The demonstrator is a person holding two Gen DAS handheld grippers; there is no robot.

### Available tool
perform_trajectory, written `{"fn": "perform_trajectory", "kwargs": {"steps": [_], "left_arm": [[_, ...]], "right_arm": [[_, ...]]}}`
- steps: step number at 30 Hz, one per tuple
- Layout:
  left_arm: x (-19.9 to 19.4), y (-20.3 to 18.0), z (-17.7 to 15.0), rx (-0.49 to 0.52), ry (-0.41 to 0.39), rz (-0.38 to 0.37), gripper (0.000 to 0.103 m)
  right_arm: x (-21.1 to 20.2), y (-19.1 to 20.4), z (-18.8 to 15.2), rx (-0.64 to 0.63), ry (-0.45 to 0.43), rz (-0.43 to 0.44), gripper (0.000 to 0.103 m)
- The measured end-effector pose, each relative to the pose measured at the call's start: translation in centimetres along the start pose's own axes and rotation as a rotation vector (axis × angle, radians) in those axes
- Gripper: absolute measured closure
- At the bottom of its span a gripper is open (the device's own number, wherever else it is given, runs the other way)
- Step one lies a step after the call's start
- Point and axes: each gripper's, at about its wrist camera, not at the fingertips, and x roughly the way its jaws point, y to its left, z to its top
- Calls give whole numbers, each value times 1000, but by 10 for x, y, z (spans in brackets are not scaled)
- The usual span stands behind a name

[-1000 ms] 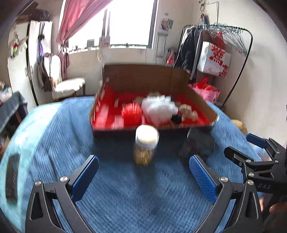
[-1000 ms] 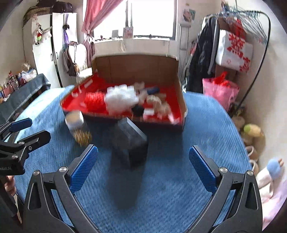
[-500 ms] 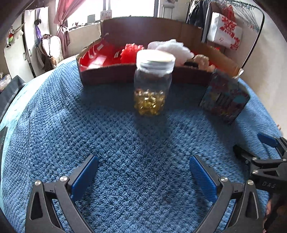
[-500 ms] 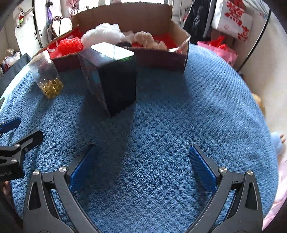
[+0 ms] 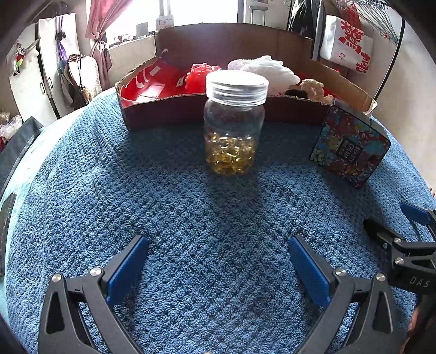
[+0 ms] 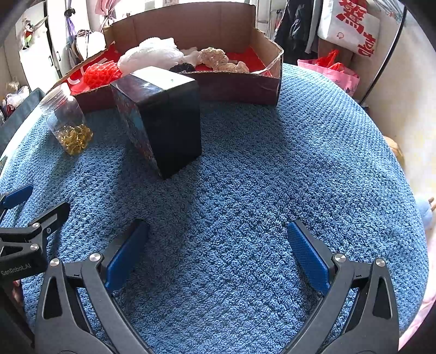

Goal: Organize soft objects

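Note:
A cardboard box (image 5: 190,111) (image 6: 239,84) with a red lining stands at the far side of the blue towel (image 5: 218,217). In it lie soft things: a red mesh puff (image 5: 200,75) (image 6: 102,73), a white fluffy bundle (image 5: 265,69) (image 6: 152,54), a beige knitted piece (image 5: 313,87) (image 6: 220,60) and a small black piece (image 6: 185,66). My left gripper (image 5: 218,261) is open and empty, low over the towel, facing a clear jar (image 5: 234,122). My right gripper (image 6: 218,253) is open and empty near the towel's front.
The jar (image 6: 68,119) with a clear screw lid holds yellow capsules. A dark patterned box (image 5: 350,145) (image 6: 163,119) stands upright in front of the cardboard box. A clothes rack with a white and red bag (image 6: 351,24) stands at the right.
Both grippers have dropped lower and moved forward toward the jar and the dark box, which now look larger. Both stay open. Nothing on the towel has moved.

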Motion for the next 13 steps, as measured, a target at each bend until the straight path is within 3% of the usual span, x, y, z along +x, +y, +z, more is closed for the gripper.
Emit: {"fn": "perform_trajectory", "kwargs": {"steps": [13], "left_arm": [[0, 1, 0, -1, 0, -1, 0]], "right_arm": [[0, 0, 0, 0, 0, 1, 0]]}}
